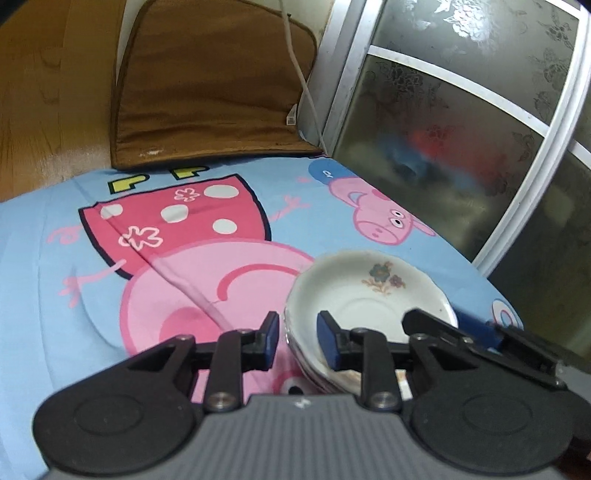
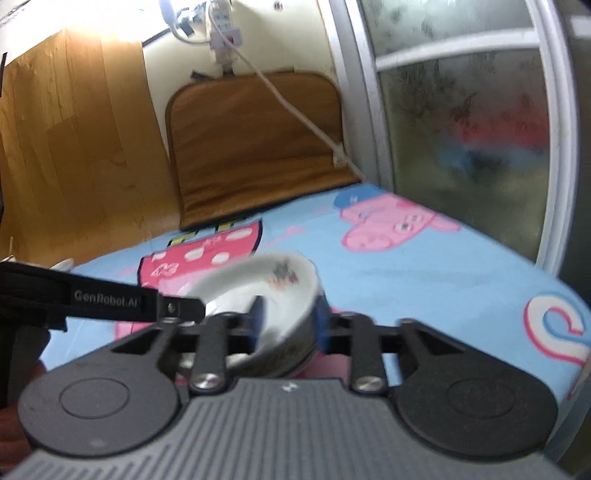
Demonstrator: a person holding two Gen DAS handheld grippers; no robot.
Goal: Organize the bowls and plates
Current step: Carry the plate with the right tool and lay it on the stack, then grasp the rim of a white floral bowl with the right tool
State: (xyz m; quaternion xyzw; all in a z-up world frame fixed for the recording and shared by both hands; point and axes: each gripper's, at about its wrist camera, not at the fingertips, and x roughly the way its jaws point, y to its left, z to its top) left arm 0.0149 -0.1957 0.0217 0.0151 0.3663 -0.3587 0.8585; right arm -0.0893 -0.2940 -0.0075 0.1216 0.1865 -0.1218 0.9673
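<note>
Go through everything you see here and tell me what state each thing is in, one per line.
Plates: stacked, upright, on the cartoon sheet.
Left gripper: jaws apart, straddling the stack's near rim, pads not pressing.
Right gripper: jaws apart around the rim; grip unclear through blur.
Brown cushion: leaning against the wall.
White cable: plugged in above, draped over the cushion.

a home, likely a bedroom or living corner. a cartoon pig bedsheet (image 1: 92, 295) is spread over the surface, a brown cushion (image 1: 207, 92) is propped against the wall, wood panelling (image 2: 74, 147) is seen alongside, frosted floral glass sliding doors (image 1: 461, 110) are fitted, a power strip (image 2: 221, 26) is hung up.
</note>
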